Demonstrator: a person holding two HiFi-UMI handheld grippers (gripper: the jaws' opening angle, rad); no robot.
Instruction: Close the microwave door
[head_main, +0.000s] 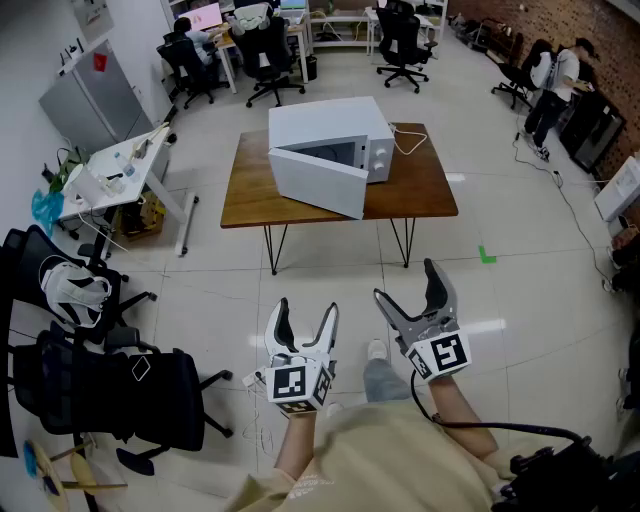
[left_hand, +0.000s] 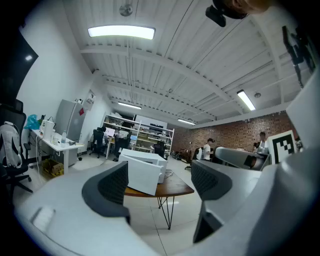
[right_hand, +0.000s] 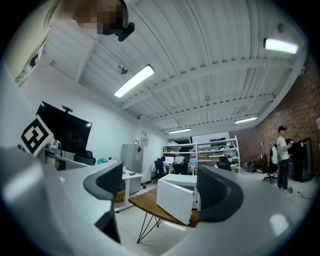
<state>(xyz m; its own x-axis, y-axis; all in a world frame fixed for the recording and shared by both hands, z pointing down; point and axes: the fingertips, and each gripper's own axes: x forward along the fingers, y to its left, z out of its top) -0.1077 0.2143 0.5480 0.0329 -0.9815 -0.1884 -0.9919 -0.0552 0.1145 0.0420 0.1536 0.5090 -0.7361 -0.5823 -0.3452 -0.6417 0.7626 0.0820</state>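
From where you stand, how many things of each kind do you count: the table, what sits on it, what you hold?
Brown wooden table on black wire legs: 1
White box-shaped microwave oven, door ajar: 1
Thin white cable lying on the table: 1
Grey hand-held tools, the left tool and the right tool, both open: 2
Total: 5

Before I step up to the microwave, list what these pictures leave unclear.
Microwave cavity: head view, the open door covers most of it.
Control panel: head view, too small to read.
Microwave's right side: right gripper view, behind a finger.
Door's left edge: left gripper view, behind a finger.
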